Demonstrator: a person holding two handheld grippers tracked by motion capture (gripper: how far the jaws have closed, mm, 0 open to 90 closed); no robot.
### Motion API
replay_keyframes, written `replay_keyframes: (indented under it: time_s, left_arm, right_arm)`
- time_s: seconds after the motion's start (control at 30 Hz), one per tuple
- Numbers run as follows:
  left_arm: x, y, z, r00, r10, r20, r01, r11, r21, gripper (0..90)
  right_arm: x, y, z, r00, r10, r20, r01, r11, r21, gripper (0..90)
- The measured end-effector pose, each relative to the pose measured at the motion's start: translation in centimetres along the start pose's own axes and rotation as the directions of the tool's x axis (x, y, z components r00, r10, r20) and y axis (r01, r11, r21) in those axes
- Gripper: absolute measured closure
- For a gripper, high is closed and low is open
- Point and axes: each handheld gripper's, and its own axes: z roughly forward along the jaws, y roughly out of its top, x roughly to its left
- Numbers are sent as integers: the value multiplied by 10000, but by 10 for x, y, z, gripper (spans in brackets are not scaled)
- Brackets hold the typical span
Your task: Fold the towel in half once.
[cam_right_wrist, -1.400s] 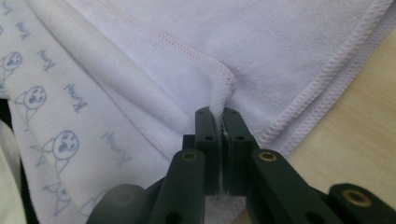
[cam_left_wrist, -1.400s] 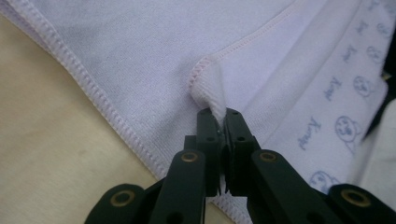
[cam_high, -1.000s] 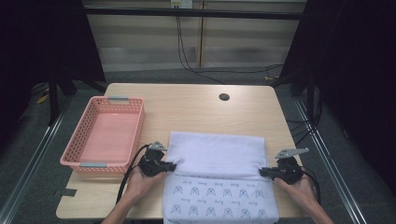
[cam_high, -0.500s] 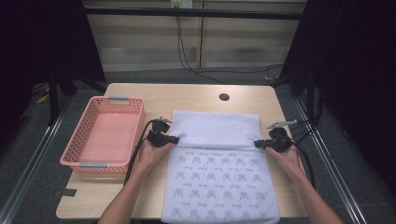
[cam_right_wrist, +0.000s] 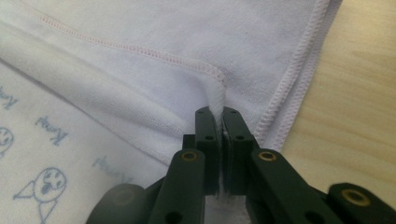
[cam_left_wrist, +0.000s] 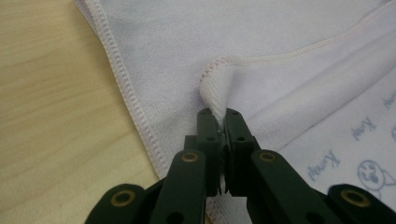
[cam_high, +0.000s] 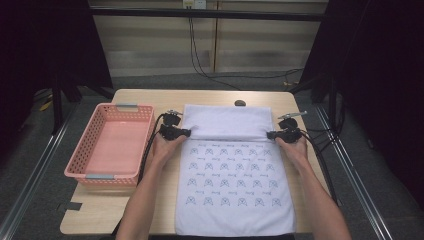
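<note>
**Both grippers pinch the towel's folded edge**

A white towel (cam_high: pixel 232 185) with small blue drawings lies flat in the centre of the desk (cam_high: pixel 145 97), and its near end reaches the bottom edge of the high view. Its far part is folded over, so a plain white band lies across the upper part of the towel, above the printed area.

The left gripper (cam_high: pixel 181 133) is at the left end of this fold, in the middle of the frame. In the left gripper view its fingers (cam_left_wrist: pixel 208 128) are pressed together on a raised corner of the towel's hem, and the cloth stands up between them.

The right gripper (cam_high: pixel 272 134) is at the right end of the fold. In the right gripper view its fingers (cam_right_wrist: pixel 233 128) also pinch a corner of the hem, with the stitched edge just beside them and bare wood at the right of the frame.

A pink basket (cam_high: pixel 82 165) stands on the desk at the left, near the towel but apart from it.
</note>
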Motion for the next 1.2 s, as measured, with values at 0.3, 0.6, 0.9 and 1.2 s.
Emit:
replay_keyframes:
  time_s: [0.3, 0.6, 0.9, 1.2]
  left_arm:
    - [-17, 9, -26, 9988, 94, 472, -66, 9982, -596, 871]
    - [-33, 22, -76, 9926, 718, 977, -553, 9852, -1623, 872]
    - [-53, 35, -138, 9851, 1447, 934, -1181, 9624, -2446, 872]
    - [-81, 45, -202, 9679, 2239, 1142, -1740, 9249, -3382, 872]
  right_arm:
    - [-8, 8, -31, 9901, 796, -1154, -978, 9821, -1613, 869]
    - [-1, 32, -90, 9917, 66, -1287, -424, 9599, -2770, 870]
    - [16, 54, -138, 9877, -592, -1446, 82, 9439, -3301, 871]
    - [36, 67, -188, 9840, -1034, -1453, 402, 9225, -3839, 871]
